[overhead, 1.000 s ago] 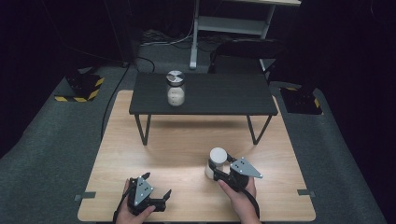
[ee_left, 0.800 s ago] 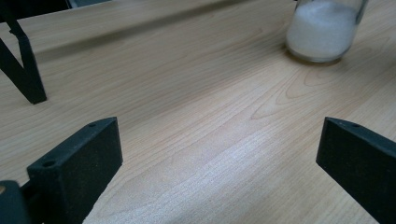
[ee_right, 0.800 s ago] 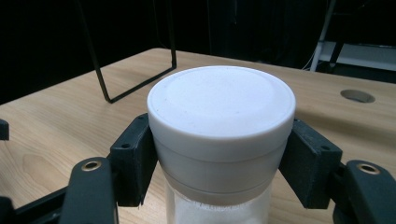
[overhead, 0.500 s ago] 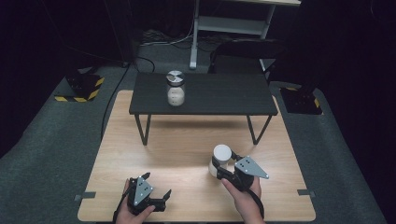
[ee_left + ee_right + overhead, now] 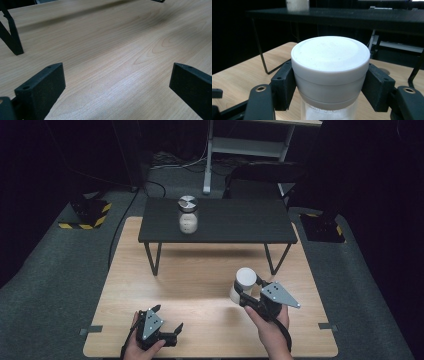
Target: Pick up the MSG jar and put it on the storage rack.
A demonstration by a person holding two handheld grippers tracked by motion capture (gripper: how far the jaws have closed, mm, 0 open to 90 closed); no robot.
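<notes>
Lifted slightly forward, right tongs [image 5: 244, 295] hide the white-capped jar's [image 5: 243, 283] lower body.

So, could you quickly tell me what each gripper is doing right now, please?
Left gripper: open, empty, low over the wooden table.
Right gripper: shut on the white-lidded jar.
</notes>
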